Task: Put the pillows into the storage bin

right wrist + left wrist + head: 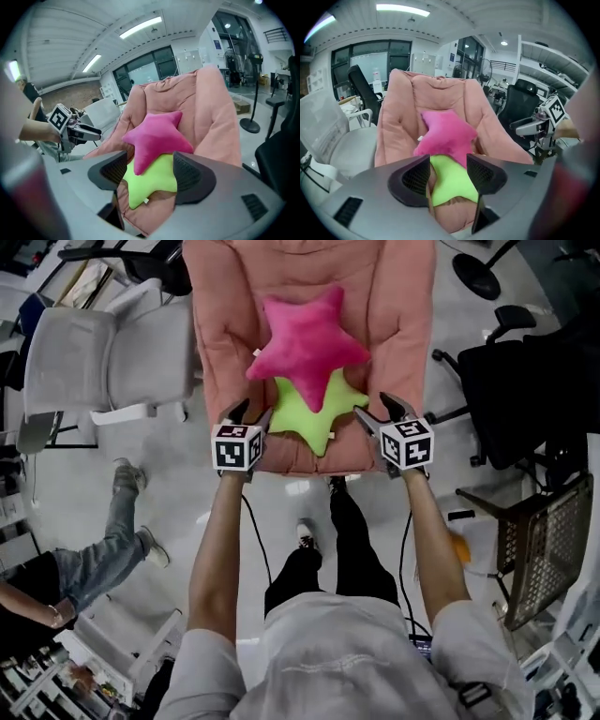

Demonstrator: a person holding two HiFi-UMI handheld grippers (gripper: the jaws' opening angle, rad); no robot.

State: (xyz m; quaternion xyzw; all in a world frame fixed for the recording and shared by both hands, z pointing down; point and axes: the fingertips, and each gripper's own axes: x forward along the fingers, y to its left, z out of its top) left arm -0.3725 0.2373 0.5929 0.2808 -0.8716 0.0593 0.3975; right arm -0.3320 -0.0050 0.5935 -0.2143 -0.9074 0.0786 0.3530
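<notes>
Pink star pillow (307, 338) atop green star pillow (314, 409) on the pink armchair (398, 296): probably light, soft, compressible, best pinched at a star arm; left hand-held gripper (253, 412) and right hand-held gripper (373, 407) spread, empty, nearby.

left gripper (253, 413) and right gripper (372, 407) held forward side by side, jaws apart

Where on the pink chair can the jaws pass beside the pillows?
Bare seat flanks the green star pillow, between it and the padded sides of the pink chair. The middle is crowded: the pink star pillow overlaps it.
</notes>
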